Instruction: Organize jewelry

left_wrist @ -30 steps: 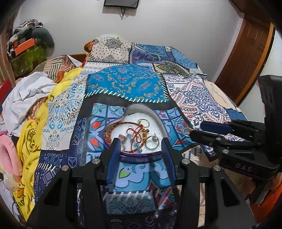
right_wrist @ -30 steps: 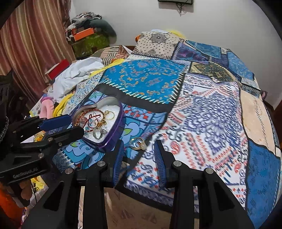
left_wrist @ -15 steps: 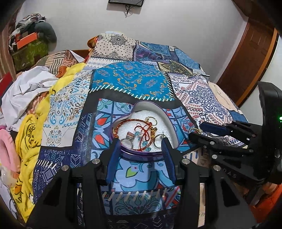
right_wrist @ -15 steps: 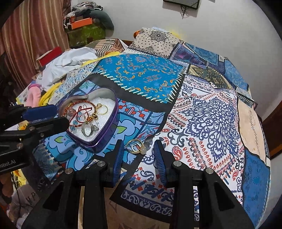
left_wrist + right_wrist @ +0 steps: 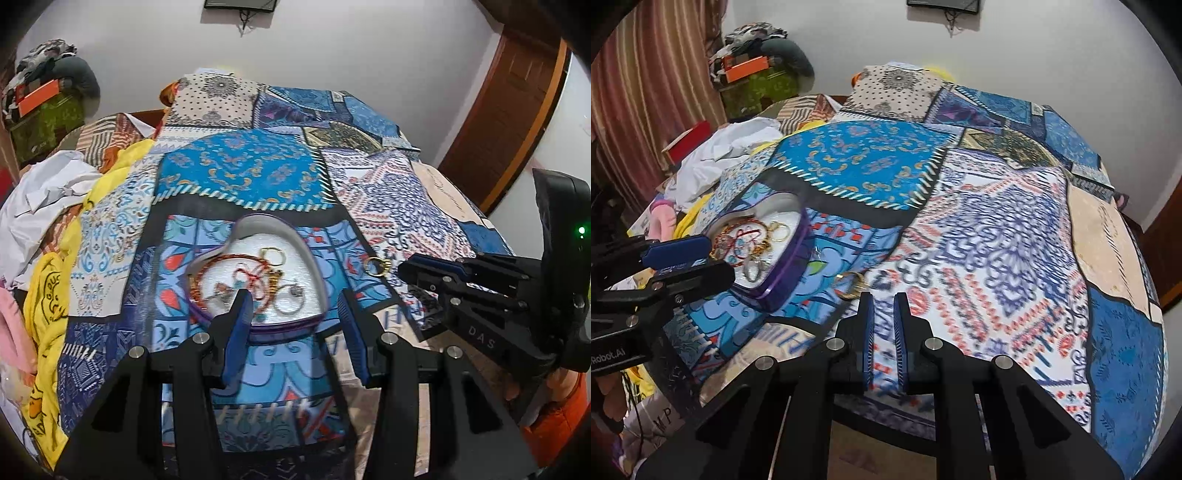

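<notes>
A purple heart-shaped tin (image 5: 317,295) (image 5: 790,266) with a white lining sits on the patterned bedspread and holds a red bangle, rings and small pieces. A gold ring piece (image 5: 376,266) (image 5: 851,286) lies on the cloth just right of the tin. My left gripper (image 5: 293,308) is open and empty, its fingertips at the tin's near edge. My right gripper (image 5: 883,306) has its jaws nearly closed with nothing between them, just right of and behind the gold ring; it also shows in the left wrist view (image 5: 424,269).
A patchwork bedspread (image 5: 997,229) covers the bed. White, yellow and pink clothes (image 5: 40,206) are piled along the left side. A pillow (image 5: 897,88) lies at the head. A wooden door (image 5: 517,110) stands at the right.
My right gripper's jaws have narrowed from open to nearly shut and shifted right of the gold ring. My left gripper has stayed open at the tin's near edge.
</notes>
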Motion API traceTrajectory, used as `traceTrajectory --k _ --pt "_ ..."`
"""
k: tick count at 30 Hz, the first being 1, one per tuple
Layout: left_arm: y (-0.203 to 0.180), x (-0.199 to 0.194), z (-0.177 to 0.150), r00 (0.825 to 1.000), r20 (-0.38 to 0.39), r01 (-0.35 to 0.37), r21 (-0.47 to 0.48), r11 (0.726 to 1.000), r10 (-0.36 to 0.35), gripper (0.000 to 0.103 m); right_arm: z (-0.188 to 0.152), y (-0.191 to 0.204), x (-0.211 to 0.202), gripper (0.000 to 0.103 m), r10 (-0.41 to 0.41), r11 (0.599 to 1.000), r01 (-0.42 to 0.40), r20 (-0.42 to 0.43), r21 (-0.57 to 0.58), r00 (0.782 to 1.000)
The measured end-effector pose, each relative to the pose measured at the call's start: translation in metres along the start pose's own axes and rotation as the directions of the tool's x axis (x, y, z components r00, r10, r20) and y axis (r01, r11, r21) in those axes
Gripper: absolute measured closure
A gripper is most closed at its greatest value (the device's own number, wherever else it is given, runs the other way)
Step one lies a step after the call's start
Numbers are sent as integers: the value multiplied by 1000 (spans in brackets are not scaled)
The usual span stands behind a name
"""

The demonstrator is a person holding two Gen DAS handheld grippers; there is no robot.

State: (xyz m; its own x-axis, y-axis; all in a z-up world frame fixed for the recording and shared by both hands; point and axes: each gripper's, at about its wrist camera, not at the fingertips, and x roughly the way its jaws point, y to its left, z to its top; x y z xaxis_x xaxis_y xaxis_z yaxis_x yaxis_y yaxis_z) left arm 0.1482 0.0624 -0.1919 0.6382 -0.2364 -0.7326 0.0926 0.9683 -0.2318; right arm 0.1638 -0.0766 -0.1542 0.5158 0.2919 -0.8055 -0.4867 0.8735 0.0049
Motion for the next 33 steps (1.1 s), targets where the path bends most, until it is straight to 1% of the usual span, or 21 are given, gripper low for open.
traceTrajectory --k 6,11,16,18,19,20,21,24,26,29,33 --pt "-14 2 6 1000 7 16 25 1000 -16 56 -6 -18 -8 93 -10 999 9 2 38 1000" --pt "-13 6 13 999 0 39 9 999 -39 56 -5 -30 -21 93 31 996 -33 26 80 999" --pt "-17 4 14 995 -1 99 1 995 -99 57 -1 -34 -23 93 77 991 -80 29 110 997" --pt "-22 4 12 992 -8 124 9 992 -124 67 -2 -32 -23 93 77 991 -80 30 107 997" --pt "-26 5 11 991 -16 135 15 991 -135 71 -2 -32 -22 93 78 991 -81 30 107 996" --pt "-30 7 10 990 -23 140 22 990 -139 78 -3 -32 -22 93 80 991 -83 30 109 996" --pt "-33 10 10 989 -31 142 30 989 -141 82 -4 -33 -22 93 82 990 -84 29 112 996" --pt "-40 20 9 989 -54 139 27 990 -137 89 -6 -37 -23 92 82 989 -85 31 123 996" --pt "-41 27 9 988 -70 138 8 990 -137 91 -8 -40 -25 92 81 988 -84 32 129 996" --pt "-38 35 8 991 -87 106 -9 994 -106 91 -10 -45 -28 92 75 987 -79 33 139 997" --pt "-30 42 5 989 -113 87 -47 995 -91 91 -12 -50 -30 92 77 985 -81 37 153 996"
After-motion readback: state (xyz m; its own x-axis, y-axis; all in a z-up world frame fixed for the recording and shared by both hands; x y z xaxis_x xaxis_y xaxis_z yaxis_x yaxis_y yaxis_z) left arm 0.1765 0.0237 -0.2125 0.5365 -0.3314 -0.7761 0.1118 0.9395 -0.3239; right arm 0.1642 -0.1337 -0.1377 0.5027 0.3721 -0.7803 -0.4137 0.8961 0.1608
